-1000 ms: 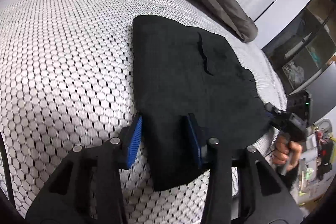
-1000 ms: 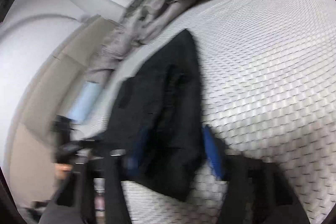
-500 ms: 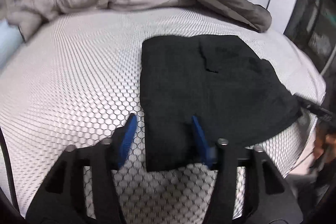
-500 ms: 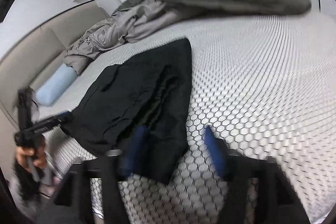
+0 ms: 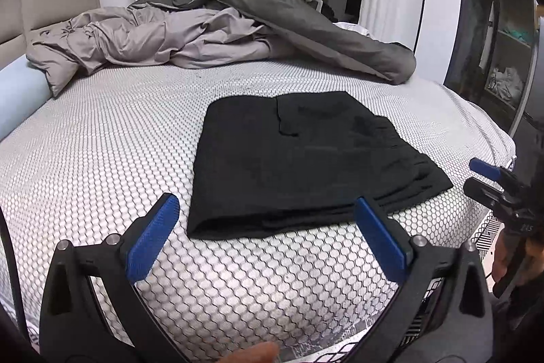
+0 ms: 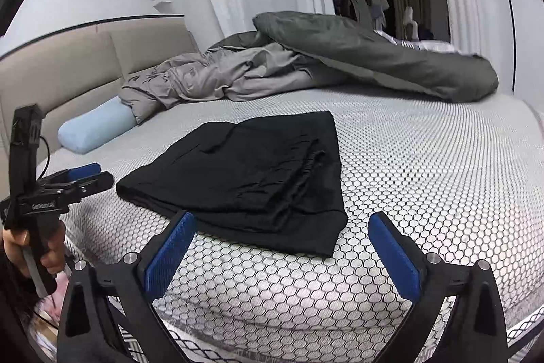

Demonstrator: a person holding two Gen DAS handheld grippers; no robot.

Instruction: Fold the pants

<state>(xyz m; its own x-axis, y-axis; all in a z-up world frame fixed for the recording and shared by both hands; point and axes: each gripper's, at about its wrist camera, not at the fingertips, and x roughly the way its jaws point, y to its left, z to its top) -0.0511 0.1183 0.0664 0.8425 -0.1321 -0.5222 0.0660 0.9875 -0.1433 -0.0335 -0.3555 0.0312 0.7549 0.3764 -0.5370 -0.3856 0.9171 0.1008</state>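
Observation:
Black pants lie folded flat in a rough rectangle on the honeycomb-patterned bed, near its front edge. My left gripper hovers just short of the pants' near left corner; its jaws are opening wide and the blue pads touch nothing. In the right wrist view the same pants lie ahead of my right gripper, whose jaws are also opening with no cloth between them. Each gripper shows at the edge of the other's view: the right gripper and the left gripper, each held by a hand.
A crumpled grey duvet is heaped across the far side of the bed. A pale blue bolster lies by the beige headboard. A dark glass-fronted cabinet stands to the right of the bed.
Both grippers had the pants' near edge between their pads; both have opened wide, let go and drawn back and up. The pants now lie folded on the bed.

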